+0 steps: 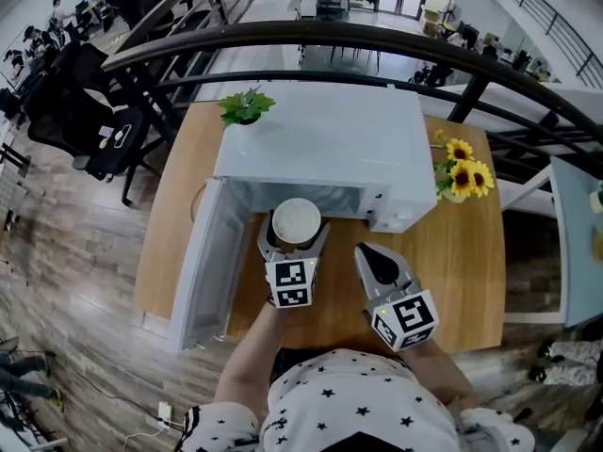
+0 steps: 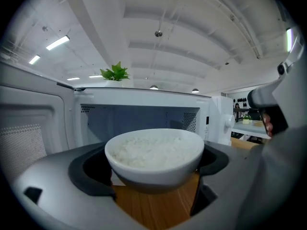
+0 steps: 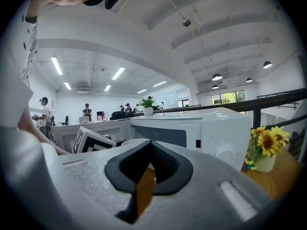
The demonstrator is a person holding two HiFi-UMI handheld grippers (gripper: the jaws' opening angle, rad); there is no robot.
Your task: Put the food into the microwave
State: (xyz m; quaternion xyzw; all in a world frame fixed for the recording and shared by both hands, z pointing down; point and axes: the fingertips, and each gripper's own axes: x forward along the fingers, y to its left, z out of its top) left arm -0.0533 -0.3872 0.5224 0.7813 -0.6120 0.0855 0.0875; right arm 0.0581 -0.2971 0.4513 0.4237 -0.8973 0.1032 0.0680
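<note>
A white bowl of rice [image 1: 296, 221] [image 2: 154, 155] is held between the jaws of my left gripper [image 1: 295, 234] [image 2: 156, 174], just in front of the open mouth of the white microwave [image 1: 320, 144] [image 2: 144, 116]. The bowl hangs above the wooden table, outside the cavity. The microwave door [image 1: 203, 262] [image 2: 29, 133] swings open to the left. My right gripper [image 1: 374, 257] [image 3: 149, 174] hovers over the table to the right of the bowl, its jaws closed together with nothing between them.
A small green plant [image 1: 246, 106] stands on the microwave's back left corner. A vase of sunflowers [image 1: 462, 177] [image 3: 264, 145] sits on the table to the right of the microwave. A dark railing [image 1: 311, 40] runs behind the table [image 1: 462, 271].
</note>
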